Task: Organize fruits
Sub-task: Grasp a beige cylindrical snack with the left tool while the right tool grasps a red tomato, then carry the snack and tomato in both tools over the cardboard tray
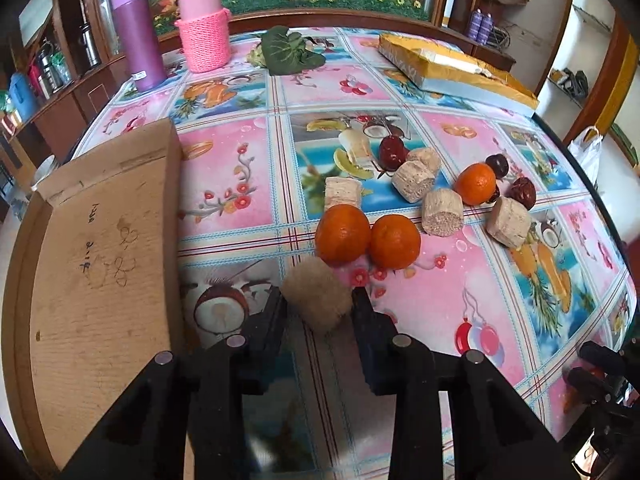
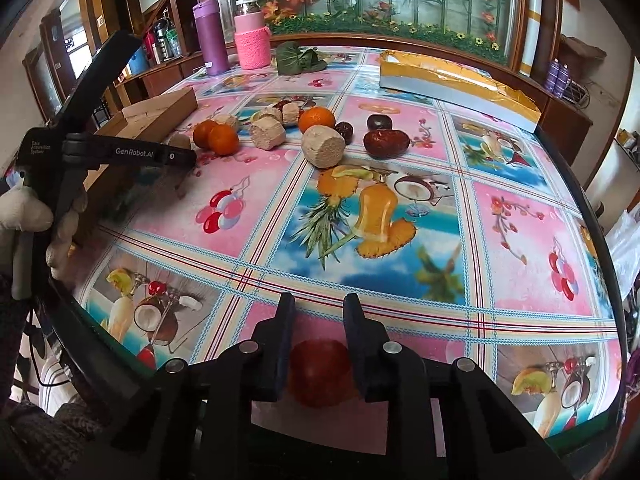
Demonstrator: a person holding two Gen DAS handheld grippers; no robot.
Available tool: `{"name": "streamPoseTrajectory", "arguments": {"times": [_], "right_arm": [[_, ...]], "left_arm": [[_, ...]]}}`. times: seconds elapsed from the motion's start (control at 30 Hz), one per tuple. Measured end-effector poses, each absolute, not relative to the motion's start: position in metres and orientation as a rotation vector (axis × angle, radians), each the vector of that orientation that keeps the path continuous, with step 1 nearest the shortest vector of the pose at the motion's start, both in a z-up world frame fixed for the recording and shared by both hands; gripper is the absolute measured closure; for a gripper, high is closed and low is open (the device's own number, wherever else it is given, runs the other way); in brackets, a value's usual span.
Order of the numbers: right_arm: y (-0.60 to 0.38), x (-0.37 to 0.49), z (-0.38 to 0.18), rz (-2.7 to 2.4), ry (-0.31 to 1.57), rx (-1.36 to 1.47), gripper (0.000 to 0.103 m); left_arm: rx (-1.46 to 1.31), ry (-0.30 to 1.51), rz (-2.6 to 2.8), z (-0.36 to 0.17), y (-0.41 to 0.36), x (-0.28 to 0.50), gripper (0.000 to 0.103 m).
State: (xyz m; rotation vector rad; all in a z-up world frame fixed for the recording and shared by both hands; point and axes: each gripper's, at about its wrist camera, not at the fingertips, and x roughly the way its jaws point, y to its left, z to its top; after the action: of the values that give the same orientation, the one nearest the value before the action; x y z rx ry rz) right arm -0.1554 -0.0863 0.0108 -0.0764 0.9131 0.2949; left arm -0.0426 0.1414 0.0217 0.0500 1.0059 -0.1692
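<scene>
My left gripper [image 1: 318,298] is shut on a beige cylindrical puff block [image 1: 316,300], low over the tablecloth, just right of the cardboard box [image 1: 100,260]. Ahead of it lie two oranges [image 1: 343,233], a third orange [image 1: 476,183], several more beige blocks [image 1: 442,212] and dark red dates [image 1: 392,151]. My right gripper [image 2: 319,306] holds a red fruit [image 2: 320,372] deep between its jaws at the table's near edge. The left gripper's body [image 2: 132,154] shows at the left in the right wrist view, with the fruit pile [image 2: 320,146] beyond.
A purple flask [image 1: 138,36], a pink knitted jar [image 1: 204,32] and green leaves [image 1: 288,50] stand at the back. A long yellow-and-white box [image 1: 452,70] lies at the back right. The table rim [image 2: 600,240] curves along the right.
</scene>
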Motion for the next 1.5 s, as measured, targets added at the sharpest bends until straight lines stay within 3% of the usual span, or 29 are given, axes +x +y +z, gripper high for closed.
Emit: {"name": "streamPoseTrajectory", "arguments": {"times": [0.1, 0.33, 0.77, 1.0, 1.07, 1.1, 1.13, 1.2, 1.4, 1.47, 1.5], "right_arm": [[-0.085, -0.158, 0.019, 0.308, 0.9, -0.058, 0.084], [-0.045, -0.157, 0.048, 0.386, 0.833, -0.108, 0.088], [0.079, -0.133, 0.083, 0.701, 0.792, -0.083, 0.089], [0.057, -0.114, 0.083, 0.652, 0.872, 0.049, 0.089], [0.033, -0.119, 0.08, 0.58, 0.892, 0.031, 0.083], [0.02, -0.124, 0.078, 0.536, 0.904, 0.003, 0.062], [0.006, -0.131, 0.075, 0.477, 0.91, -0.036, 0.033], [-0.018, -0.146, 0.069, 0.371, 0.902, -0.103, 0.02], [-0.051, -0.165, 0.037, 0.223, 0.97, -0.194, 0.023], [-0.056, -0.165, 0.027, 0.193, 0.983, -0.218, 0.039], [-0.058, -0.163, 0.022, 0.193, 0.999, -0.215, 0.058]], "left_arm": [[0.01, 0.974, -0.16, 0.031, 0.153, -0.056, 0.071], [-0.08, 0.893, -0.11, 0.052, 0.202, -0.093, 0.071], [-0.252, 0.825, 0.144, 0.054, 0.336, -0.148, 0.071], [-0.284, 0.832, 0.194, 0.042, 0.364, -0.157, 0.071], [-0.285, 0.83, 0.191, 0.041, 0.364, -0.158, 0.071], [-0.285, 0.833, 0.19, 0.039, 0.364, -0.157, 0.071], [-0.285, 0.837, 0.19, 0.037, 0.364, -0.155, 0.071], [-0.267, 0.84, 0.205, 0.035, 0.363, -0.155, 0.071], [-0.231, 0.847, 0.227, 0.035, 0.355, -0.154, 0.07], [-0.215, 0.853, 0.234, 0.035, 0.353, -0.155, 0.07], [-0.208, 0.859, 0.237, 0.034, 0.352, -0.156, 0.07]]}}
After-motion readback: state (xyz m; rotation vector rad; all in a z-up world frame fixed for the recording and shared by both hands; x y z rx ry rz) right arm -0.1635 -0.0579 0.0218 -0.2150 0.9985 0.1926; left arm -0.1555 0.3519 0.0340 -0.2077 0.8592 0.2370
